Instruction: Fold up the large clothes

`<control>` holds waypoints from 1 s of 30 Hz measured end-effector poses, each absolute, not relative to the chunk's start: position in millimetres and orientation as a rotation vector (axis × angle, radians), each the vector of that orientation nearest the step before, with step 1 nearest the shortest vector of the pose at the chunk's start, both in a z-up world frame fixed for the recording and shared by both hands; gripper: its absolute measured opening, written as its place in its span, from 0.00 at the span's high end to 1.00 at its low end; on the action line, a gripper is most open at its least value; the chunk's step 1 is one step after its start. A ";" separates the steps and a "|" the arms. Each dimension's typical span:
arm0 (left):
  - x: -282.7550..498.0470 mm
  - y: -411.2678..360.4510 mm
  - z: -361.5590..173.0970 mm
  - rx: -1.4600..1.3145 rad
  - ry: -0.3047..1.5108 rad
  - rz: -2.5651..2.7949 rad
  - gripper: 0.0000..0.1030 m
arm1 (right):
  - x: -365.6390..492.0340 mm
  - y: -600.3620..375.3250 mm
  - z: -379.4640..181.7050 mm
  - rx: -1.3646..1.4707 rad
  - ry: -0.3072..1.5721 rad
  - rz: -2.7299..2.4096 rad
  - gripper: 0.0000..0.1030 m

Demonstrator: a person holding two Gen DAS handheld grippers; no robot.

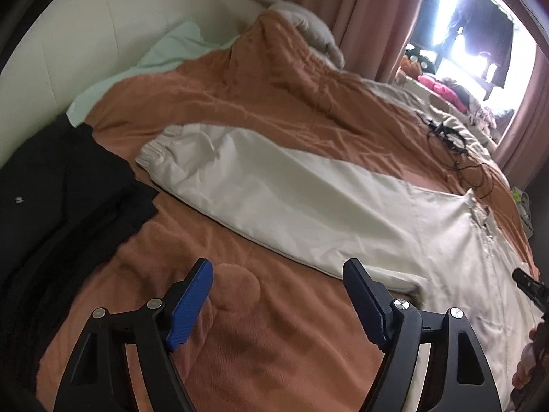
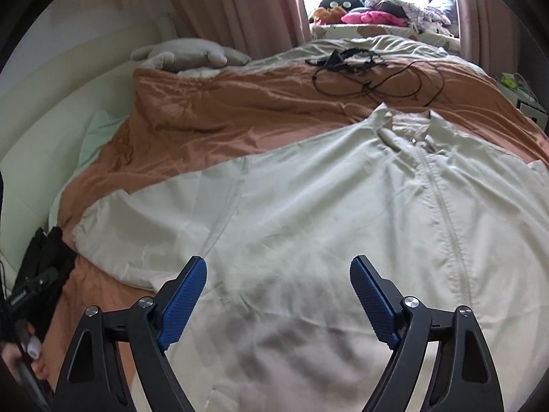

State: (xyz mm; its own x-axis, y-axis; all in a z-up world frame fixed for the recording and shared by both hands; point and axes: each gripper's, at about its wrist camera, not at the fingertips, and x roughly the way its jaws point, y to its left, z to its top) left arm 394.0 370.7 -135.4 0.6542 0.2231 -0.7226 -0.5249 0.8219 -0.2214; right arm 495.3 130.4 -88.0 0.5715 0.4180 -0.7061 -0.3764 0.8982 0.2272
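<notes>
A cream zip-up jacket (image 2: 326, 213) lies spread flat, front up, on an orange bedspread (image 2: 212, 120). Its zipper (image 2: 442, 202) runs down the middle and its collar (image 2: 408, 123) points to the far side. One sleeve (image 1: 260, 182) stretches out to the left, ending in an elastic cuff (image 1: 154, 151). My left gripper (image 1: 278, 271) is open and empty, above the bedspread just below that sleeve. My right gripper (image 2: 278, 267) is open and empty, over the jacket's lower body.
Black clothing (image 1: 61, 199) lies piled at the bed's left edge. A tangle of black cables (image 2: 370, 72) lies on the bed beyond the collar. A grey plush toy (image 2: 192, 55) and a mint pillow (image 1: 171, 44) sit by the white headboard. Pink curtains and a window ledge with clutter stand behind.
</notes>
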 end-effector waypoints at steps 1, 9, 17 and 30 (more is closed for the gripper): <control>399.3 376.1 -140.5 -0.449 0.757 0.443 0.24 | 498.0 133.2 -91.0 0.052 0.852 0.470 0.24; 431.1 420.9 -178.8 -0.553 0.829 0.487 0.37 | 516.1 163.4 -113.5 0.033 0.923 0.524 0.40; 459.3 449.5 -206.7 -0.608 0.889 0.575 0.53 | 525.8 187.0 -125.6 0.055 0.978 0.600 0.57; 452.6 449.2 -154.9 -0.551 0.728 0.565 0.98 | 520.1 232.7 -157.5 0.175 1.106 0.809 0.93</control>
State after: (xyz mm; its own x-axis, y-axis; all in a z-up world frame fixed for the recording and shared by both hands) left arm 452.6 449.2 -154.9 0.6146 0.2809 -0.7371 -0.6447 0.7173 -0.2642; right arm 520.1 232.7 -157.5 0.2008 0.6574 -0.7263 -0.4930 0.7085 0.5049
